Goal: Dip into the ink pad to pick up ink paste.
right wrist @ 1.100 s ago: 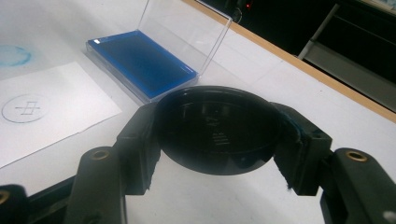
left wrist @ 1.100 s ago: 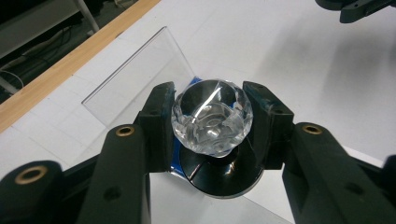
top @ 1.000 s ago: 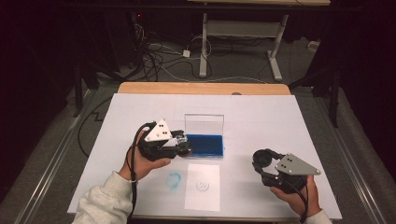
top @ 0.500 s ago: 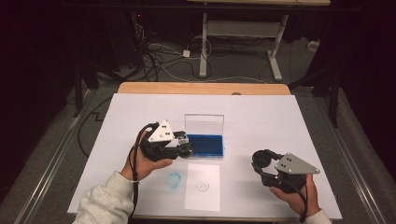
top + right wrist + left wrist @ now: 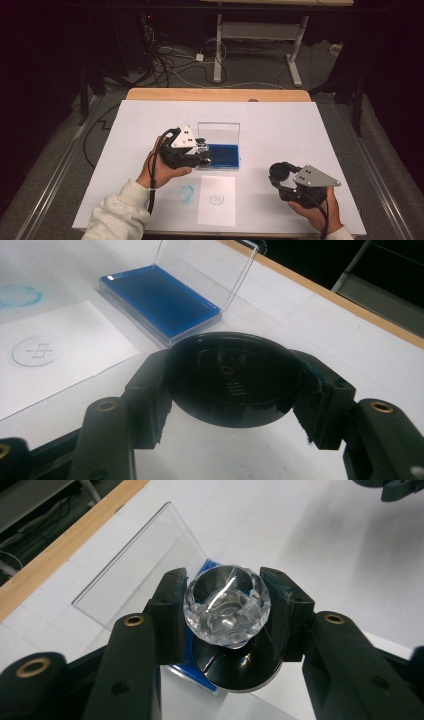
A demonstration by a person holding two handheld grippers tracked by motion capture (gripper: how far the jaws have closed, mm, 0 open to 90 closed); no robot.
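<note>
Meanwhile left tongs [image 5: 227, 611] clamp a faceted clear-knobbed stamp [image 5: 227, 605]; right tongs [image 5: 232, 390] grip a round black cap [image 5: 232, 382].

My clear faceted stamp handle [image 5: 227, 611] hides most of its black round base [image 5: 235, 667]. The small blue mark on the white paper sheet [image 5: 216, 199] is too tiny to read from above.

Probably a lab: floor cables [image 5: 170, 62] (dark surroundings).

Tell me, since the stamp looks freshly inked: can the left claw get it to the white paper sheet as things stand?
Probably yes. The left claw grips the clear-handled stamp over the blue ink pad; the paper sheet lies bare just beside it, with nothing between.
</note>
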